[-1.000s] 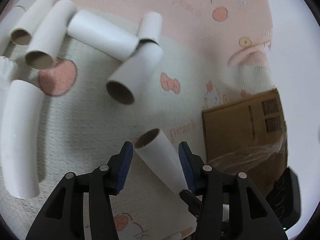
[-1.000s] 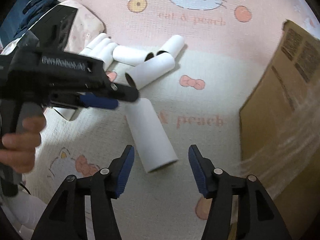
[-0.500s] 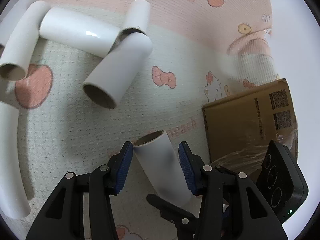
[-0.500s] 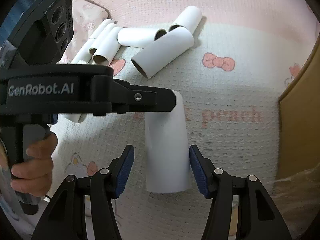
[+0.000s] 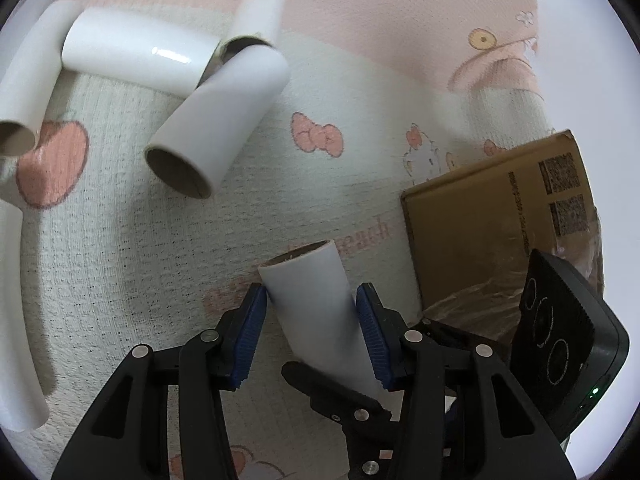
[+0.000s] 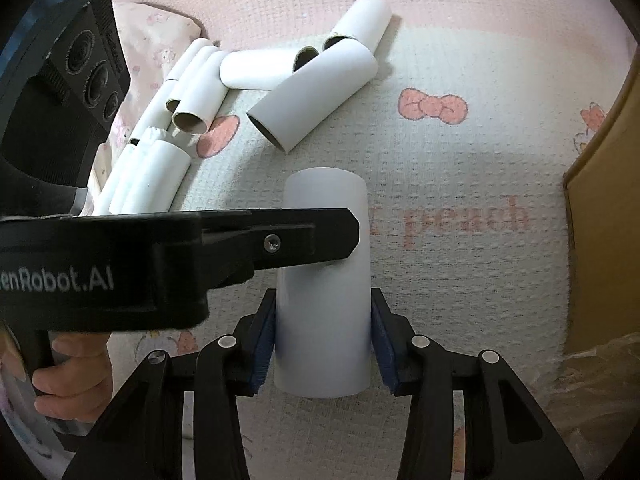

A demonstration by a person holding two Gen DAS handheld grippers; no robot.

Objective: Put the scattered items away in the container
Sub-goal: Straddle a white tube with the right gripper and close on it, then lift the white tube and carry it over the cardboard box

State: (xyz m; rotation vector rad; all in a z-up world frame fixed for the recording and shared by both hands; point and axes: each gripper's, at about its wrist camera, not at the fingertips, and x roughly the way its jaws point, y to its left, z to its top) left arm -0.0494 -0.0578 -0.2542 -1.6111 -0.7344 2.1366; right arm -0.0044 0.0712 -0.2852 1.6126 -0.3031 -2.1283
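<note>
Tubes of white card lie scattered over a pink-and-cream cat-print blanket (image 5: 132,264). At nine o'clock in the left wrist view a long curved tube (image 5: 12,320) runs down the edge; toward eleven o'clock a glossy tube (image 5: 140,54) touches a wider open-ended tube (image 5: 220,120), with a thinner tube (image 5: 258,10) behind them. At six o'clock the left gripper (image 5: 312,340) straddles the nearest tube (image 5: 316,312), its blue pads (image 5: 250,336) touching or just beside the tube's sides; whether they press cannot be told. The cardboard box (image 5: 480,236) stands at three o'clock, plastic film at its base.

In the right wrist view the left gripper's body crosses from nine o'clock, held by a hand (image 6: 68,384) at eight o'clock. The right gripper (image 6: 322,340) brackets the same tube (image 6: 322,312) at six o'clock, jaws close against its sides, grip uncertain. The box (image 6: 600,208) fills three o'clock.
</note>
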